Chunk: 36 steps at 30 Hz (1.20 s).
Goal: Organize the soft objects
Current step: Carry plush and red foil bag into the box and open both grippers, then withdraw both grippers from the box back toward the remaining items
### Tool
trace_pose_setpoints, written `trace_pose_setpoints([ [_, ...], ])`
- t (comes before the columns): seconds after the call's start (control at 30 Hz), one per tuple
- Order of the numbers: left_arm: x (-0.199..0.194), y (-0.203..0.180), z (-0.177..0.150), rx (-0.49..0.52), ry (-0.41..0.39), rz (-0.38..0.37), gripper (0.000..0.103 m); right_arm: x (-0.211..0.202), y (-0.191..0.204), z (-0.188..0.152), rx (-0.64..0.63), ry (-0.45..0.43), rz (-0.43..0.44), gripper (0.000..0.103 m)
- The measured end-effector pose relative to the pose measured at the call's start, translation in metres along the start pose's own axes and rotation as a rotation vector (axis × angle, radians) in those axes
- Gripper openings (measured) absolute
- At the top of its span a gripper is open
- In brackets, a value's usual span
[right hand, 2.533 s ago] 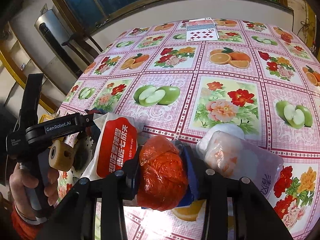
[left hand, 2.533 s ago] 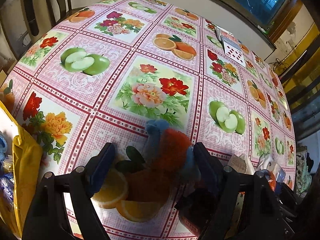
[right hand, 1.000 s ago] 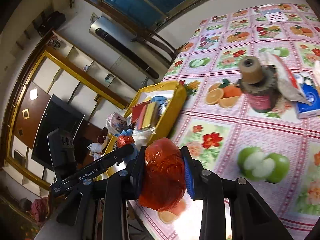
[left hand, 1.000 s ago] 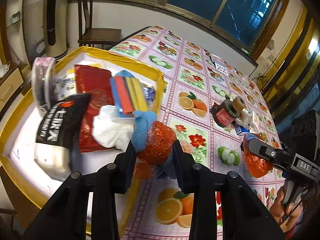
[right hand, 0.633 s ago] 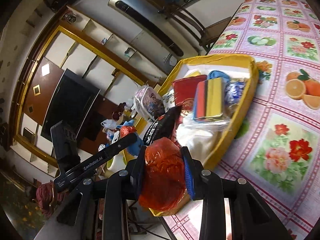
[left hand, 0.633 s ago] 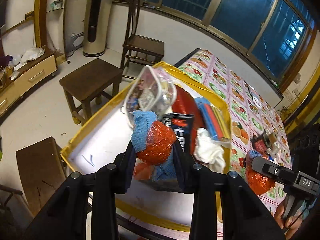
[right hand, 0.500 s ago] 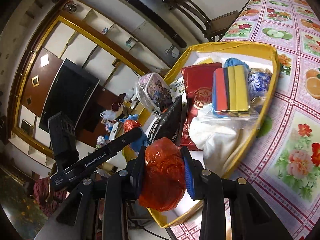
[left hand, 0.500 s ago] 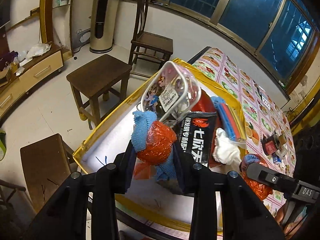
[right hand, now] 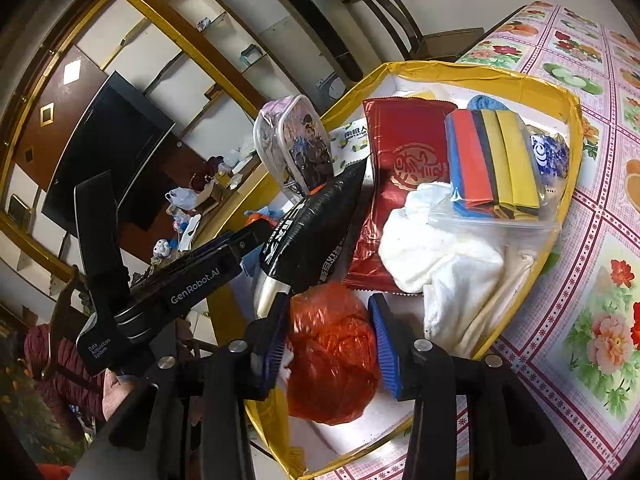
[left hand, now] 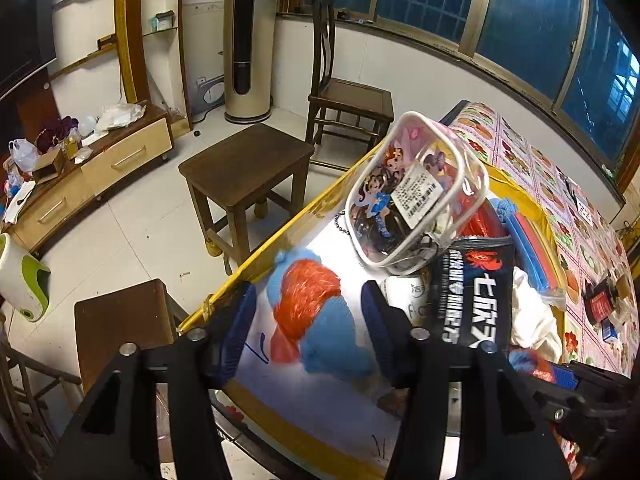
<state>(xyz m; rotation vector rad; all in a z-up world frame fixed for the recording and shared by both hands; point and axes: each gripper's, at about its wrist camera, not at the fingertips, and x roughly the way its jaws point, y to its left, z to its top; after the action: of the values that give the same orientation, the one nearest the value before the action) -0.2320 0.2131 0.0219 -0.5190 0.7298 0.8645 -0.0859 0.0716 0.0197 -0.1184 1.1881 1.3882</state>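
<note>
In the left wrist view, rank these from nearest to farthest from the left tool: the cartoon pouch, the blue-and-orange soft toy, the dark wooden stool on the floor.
1. Blue-and-orange soft toy, lying in the yellow box between the open fingers of the left tool.
2. Cartoon pouch, up and right, propped on the packets.
3. Dark wooden stool, beyond the box, on the floor.

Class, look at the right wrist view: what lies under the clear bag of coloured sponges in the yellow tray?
A white cloth lies under the clear bag of coloured sponges. Whatever is beneath that is covered; the yellow tray floor there is hidden.

Both wrist views close above shared yellow tray (left hand: 256, 264)
</note>
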Motion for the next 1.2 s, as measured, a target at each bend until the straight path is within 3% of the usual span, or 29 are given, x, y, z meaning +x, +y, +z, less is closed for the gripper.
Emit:
trace_pose_setpoints([
  [0.03, -0.001, 0.0, 0.0, 0.0, -0.005, 0.0, 0.063, -0.001, 0.001, 0.0, 0.003, -0.001, 0.005, 0.058],
  [0.07, -0.003, -0.001, -0.001, -0.003, -0.013, 0.0, 0.064, -0.004, 0.0, 0.0, 0.007, -0.01, 0.011, 0.06],
  [0.27, -0.019, -0.002, -0.006, -0.004, -0.094, 0.028, 0.068, -0.032, -0.006, -0.005, 0.035, -0.078, 0.037, 0.06],
  [0.37, -0.033, -0.002, -0.007, -0.016, -0.15, 0.032, 0.075, -0.048, -0.01, -0.013, 0.048, -0.109, 0.04, 0.061],
  [0.57, -0.048, -0.012, -0.005, 0.018, -0.19, 0.052, 0.075, -0.08, -0.034, -0.027, 0.139, -0.176, 0.09, 0.065],
  [0.93, -0.076, -0.059, -0.015, 0.105, -0.247, 0.04, 0.08, -0.136, -0.069, -0.061, 0.229, -0.287, 0.109, 0.068],
  [1.2, -0.093, -0.116, -0.026, 0.206, -0.275, 0.009, 0.08, -0.198, -0.096, -0.095, 0.269, -0.405, 0.091, 0.071],
])
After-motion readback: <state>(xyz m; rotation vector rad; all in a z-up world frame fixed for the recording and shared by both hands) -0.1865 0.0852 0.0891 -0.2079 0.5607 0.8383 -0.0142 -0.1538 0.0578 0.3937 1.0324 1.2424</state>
